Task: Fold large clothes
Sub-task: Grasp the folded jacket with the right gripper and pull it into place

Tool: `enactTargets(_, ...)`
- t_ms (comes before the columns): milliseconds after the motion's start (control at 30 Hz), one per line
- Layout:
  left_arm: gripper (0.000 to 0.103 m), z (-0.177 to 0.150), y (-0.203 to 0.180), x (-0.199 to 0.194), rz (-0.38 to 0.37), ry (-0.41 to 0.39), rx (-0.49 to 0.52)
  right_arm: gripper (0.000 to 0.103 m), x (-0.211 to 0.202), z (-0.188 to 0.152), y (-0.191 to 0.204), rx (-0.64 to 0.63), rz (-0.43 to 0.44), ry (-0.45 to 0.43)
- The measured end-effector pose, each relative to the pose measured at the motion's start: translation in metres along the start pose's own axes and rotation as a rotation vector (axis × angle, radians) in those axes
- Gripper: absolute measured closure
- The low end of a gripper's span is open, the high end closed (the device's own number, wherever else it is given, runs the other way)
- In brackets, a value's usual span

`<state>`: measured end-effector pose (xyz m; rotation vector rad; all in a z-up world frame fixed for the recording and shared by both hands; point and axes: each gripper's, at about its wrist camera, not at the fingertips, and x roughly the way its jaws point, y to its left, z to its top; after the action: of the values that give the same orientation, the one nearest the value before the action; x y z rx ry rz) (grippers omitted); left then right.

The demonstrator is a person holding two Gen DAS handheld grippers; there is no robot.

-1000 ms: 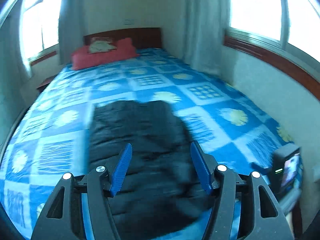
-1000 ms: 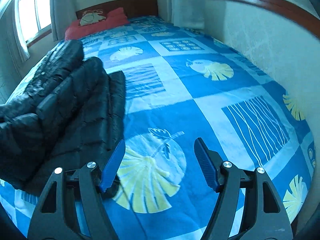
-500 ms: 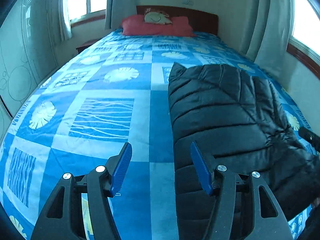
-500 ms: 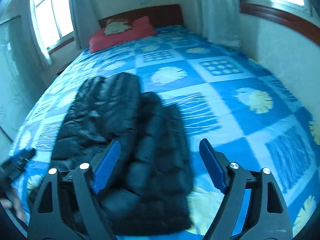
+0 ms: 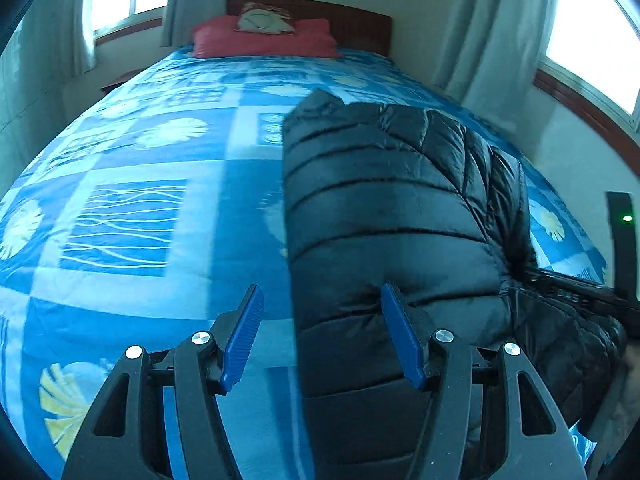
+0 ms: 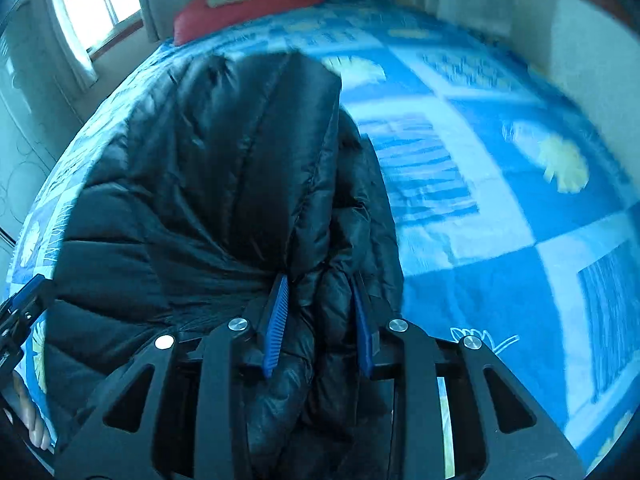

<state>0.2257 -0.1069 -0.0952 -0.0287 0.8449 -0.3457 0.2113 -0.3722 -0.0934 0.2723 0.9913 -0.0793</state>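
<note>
A black quilted puffer jacket lies partly folded lengthwise on the blue patterned bedspread. My left gripper is open, astride the jacket's near left edge, its right pad over the fabric. My right gripper has closed on a thick bunch of the jacket at its near right edge, the fabric squeezed between the blue pads. The left gripper's tip shows at the left edge of the right wrist view. The right gripper's body shows at the right of the left wrist view.
Red pillows and a wooden headboard are at the far end of the bed. Windows with curtains line both side walls. The wall runs close along the bed's right side.
My right gripper moved in onto the jacket's near edge and closed on it. My left gripper lowered closer to the jacket's left edge and stayed open.
</note>
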Motion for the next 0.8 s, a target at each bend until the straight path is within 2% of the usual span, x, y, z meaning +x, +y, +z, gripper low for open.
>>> enactTargets(100, 0.042, -0.004, -0.011, 0.023, -0.014, 0.051, 0.019, 0.072, 0.015, 0.0, -0.01, 0.031, 0.031, 0.017)
enactTargets(200, 0.04, -0.009, -0.013, 0.042, 0.01, 0.063, 0.024, 0.071, 0.024, -0.002, -0.011, 0.04, 0.041, 0.004)
enactTargets(367, 0.04, -0.007, -0.012, 0.036, 0.007, 0.057, 0.021, 0.069, 0.012, -0.001, -0.009, 0.011, 0.042, -0.017)
enactTargets(433, 0.041, -0.009, -0.011, 0.031, 0.005, 0.049, 0.019, 0.066, -0.002, -0.001, -0.005, -0.005, 0.017, -0.029)
enactTargets(500, 0.041, -0.01, -0.012, 0.025, 0.013, 0.036, 0.026, 0.058, -0.019, -0.005, -0.002, -0.016, -0.017, -0.053)
enactTargets(633, 0.041, -0.014, -0.012, 0.003, 0.019, 0.008, 0.039, 0.058, -0.053, -0.011, 0.002, -0.023, -0.064, -0.098)
enactTargets(733, 0.041, -0.019, -0.001, -0.014, 0.024, -0.01, 0.001, 0.058, -0.084, -0.017, 0.015, -0.039, -0.1, -0.151)
enactTargets(800, 0.041, -0.023, 0.008, -0.025, 0.03, -0.018, -0.032, 0.058, -0.108, -0.024, 0.032, -0.063, -0.088, -0.195)
